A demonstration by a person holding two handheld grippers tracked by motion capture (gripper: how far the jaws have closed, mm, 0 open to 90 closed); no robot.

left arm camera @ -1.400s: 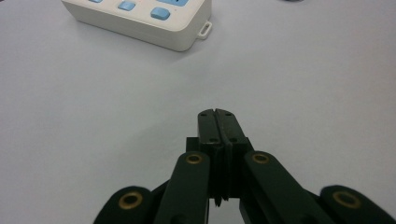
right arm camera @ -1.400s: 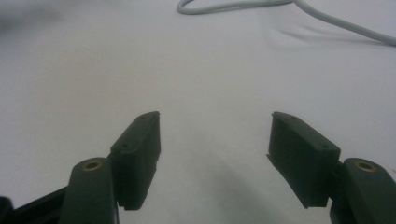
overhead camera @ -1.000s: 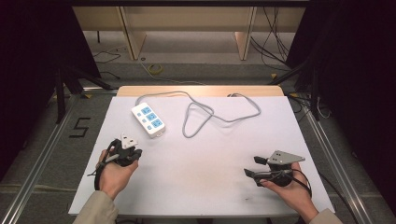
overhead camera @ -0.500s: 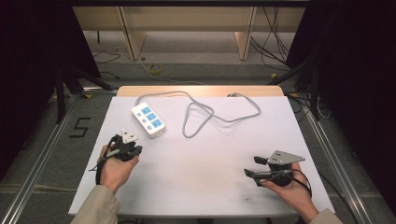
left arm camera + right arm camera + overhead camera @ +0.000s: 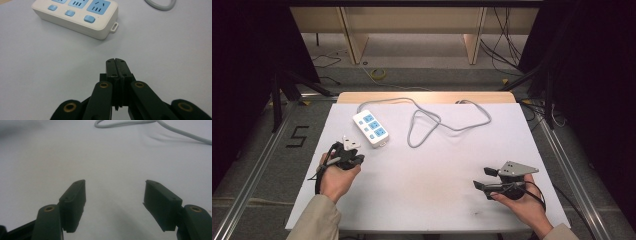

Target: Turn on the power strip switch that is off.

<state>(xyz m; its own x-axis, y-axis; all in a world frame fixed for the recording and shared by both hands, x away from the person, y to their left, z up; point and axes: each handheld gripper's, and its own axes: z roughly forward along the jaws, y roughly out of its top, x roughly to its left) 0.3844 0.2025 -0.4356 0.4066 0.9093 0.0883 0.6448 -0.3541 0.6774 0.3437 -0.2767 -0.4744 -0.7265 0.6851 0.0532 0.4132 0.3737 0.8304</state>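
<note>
The power strip [image 5: 370,128] lies flat on the left far part of the counter [image 5: 432,190], sockets and switches facing up, which leaves them free to be reached from above; its grey cable [image 5: 447,120] trails away in loose loops toward the far edge, probably slack so the strip can be shifted. The left hand-held gripper [image 5: 116,64] has its jaws pressed together with nothing between them, a pose that would suit poking a switch better than grasping. It sits low over the counter with the strip just ahead of its tips and a little to their left in the left gripper view, the nearest blue switch [image 5: 89,18] close to its line. In the high view a small white piece [image 5: 351,142] shows just at its front; what it is I cannot tell. The right hand-held gripper [image 5: 115,195] is spread wide and empty, resting well apart from the strip over bare counter, apparently waiting, with a cable loop ahead.
</note>
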